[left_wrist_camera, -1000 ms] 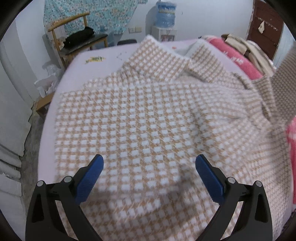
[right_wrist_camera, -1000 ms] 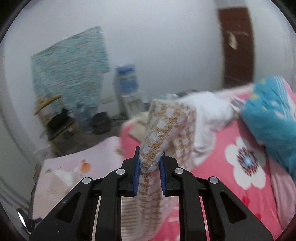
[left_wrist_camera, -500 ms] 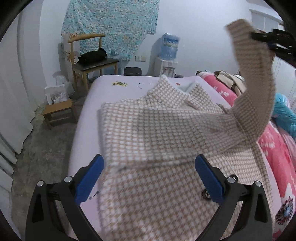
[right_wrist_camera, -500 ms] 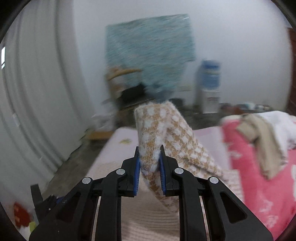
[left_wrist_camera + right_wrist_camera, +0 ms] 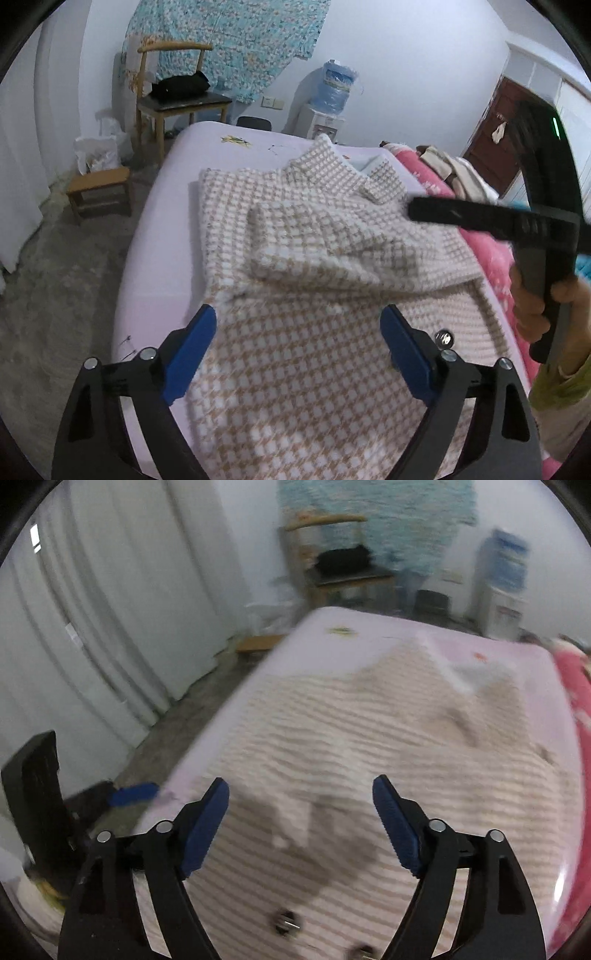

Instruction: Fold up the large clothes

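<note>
The left gripper (image 5: 297, 350) is hanging over the near part of the coat (image 5: 317, 387), its fingers (image 5: 190, 343) apart and narrowing slightly with nothing clamped between them; the cloth is lying below and ahead, not touched as far as the view shows. The right gripper (image 5: 301, 812) is opening, its fingers (image 5: 393, 819) spreading wide above the coat (image 5: 369, 760) with no fabric pinched between them, though blur is hiding detail. The coat is lying on the bed (image 5: 162, 236), its long axis running away from both grippers toward the collar (image 5: 325, 166), and the sleeve (image 5: 325, 251) is lying folded across the body. The hem, nearest both pairs of fingers, is probably the next edge to take.
</note>
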